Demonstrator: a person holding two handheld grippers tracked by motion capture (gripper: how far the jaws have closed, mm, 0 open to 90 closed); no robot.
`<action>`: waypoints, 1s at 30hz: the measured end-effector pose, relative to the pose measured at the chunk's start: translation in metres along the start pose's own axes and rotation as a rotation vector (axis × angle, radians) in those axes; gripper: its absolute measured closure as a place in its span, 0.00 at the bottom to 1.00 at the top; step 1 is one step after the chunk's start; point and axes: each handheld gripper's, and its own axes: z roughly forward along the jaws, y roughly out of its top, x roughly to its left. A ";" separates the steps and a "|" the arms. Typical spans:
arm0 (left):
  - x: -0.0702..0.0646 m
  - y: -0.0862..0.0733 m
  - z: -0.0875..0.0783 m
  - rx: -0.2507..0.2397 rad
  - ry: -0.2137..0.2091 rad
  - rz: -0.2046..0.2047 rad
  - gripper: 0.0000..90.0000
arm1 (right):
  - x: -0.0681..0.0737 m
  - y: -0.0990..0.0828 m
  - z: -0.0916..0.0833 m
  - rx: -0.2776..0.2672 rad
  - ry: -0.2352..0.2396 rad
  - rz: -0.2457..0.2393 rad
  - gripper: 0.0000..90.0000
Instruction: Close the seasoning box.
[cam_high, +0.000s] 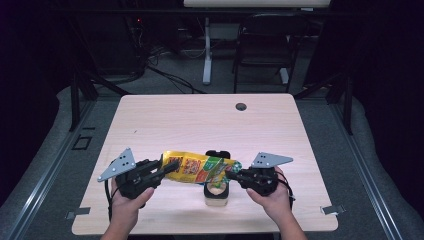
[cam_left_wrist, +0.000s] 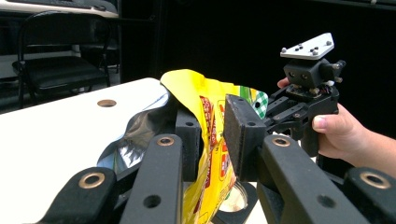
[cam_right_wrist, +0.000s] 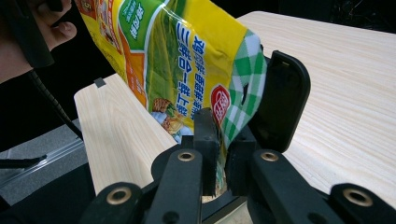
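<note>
right gripper view: yellow bag, blue chinese print, red round logo; right tool pinches checked corner; left tool grips other end.

Light wood table with round grommet hole near far edge; black folding chair and white desk leg beyond it.

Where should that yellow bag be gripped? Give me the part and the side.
Grip the yellow bag by its thin, flat ends, coming in level from either side, as the left gripper and right gripper do: those edges slip between jaws, while the middle bulges above the container.
</note>
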 end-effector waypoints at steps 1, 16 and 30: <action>0.000 0.000 0.000 0.001 0.001 0.001 0.85 | 0.000 0.000 0.000 -0.002 0.002 0.002 0.95; 0.001 -0.001 -0.001 0.007 -0.001 0.002 0.84 | 0.000 -0.004 0.006 0.045 0.027 -0.007 0.95; 0.002 -0.005 -0.005 0.010 0.005 0.001 0.84 | 0.001 -0.005 0.008 0.072 0.044 -0.023 0.96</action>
